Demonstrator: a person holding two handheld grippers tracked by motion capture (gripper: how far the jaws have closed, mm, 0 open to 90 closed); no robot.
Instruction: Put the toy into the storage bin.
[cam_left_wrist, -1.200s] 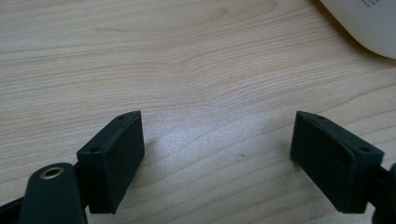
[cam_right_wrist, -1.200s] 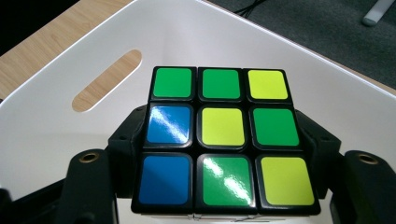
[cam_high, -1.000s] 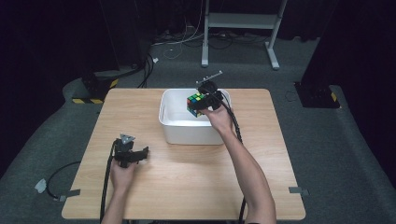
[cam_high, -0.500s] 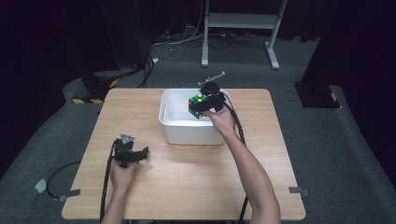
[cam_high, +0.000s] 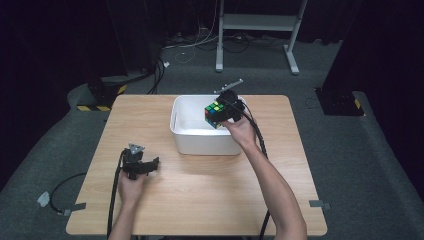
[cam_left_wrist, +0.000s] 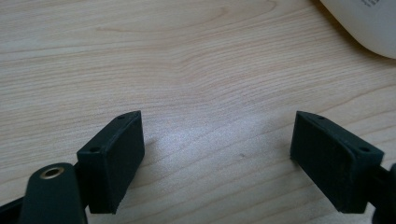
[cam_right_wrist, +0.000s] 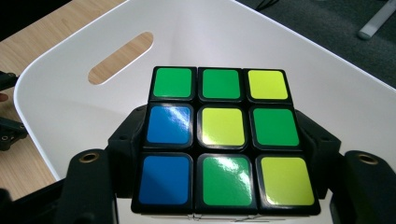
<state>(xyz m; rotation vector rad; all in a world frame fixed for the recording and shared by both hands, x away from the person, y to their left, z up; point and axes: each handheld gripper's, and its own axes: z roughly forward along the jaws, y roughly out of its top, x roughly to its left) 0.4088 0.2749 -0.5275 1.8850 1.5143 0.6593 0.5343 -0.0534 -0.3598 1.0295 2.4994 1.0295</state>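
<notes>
A scrambled puzzle cube (cam_high: 215, 114) with green, yellow and blue tiles (cam_right_wrist: 224, 135) hangs over the right part of a white plastic bin (cam_high: 200, 142). My right gripper (cam_high: 226, 111) is shut on the cube, one jaw on each side (cam_right_wrist: 224, 154). The cube is above the bin's inside (cam_right_wrist: 154, 93), not resting on its floor. My left gripper (cam_high: 145, 167) sits low over the wooden table (cam_high: 200, 190) at the front left, open, with bare wood between its jaws (cam_left_wrist: 217, 158).
The bin has a slot handle (cam_right_wrist: 120, 58) in its wall, and its corner (cam_left_wrist: 364, 23) lies ahead of the left gripper. Dark carpet, cables (cam_high: 60, 192) and a metal stand (cam_high: 260, 22) surround the table.
The right gripper with the cube has shifted slightly toward the far side of the bin. The left gripper has stayed where it was.
</notes>
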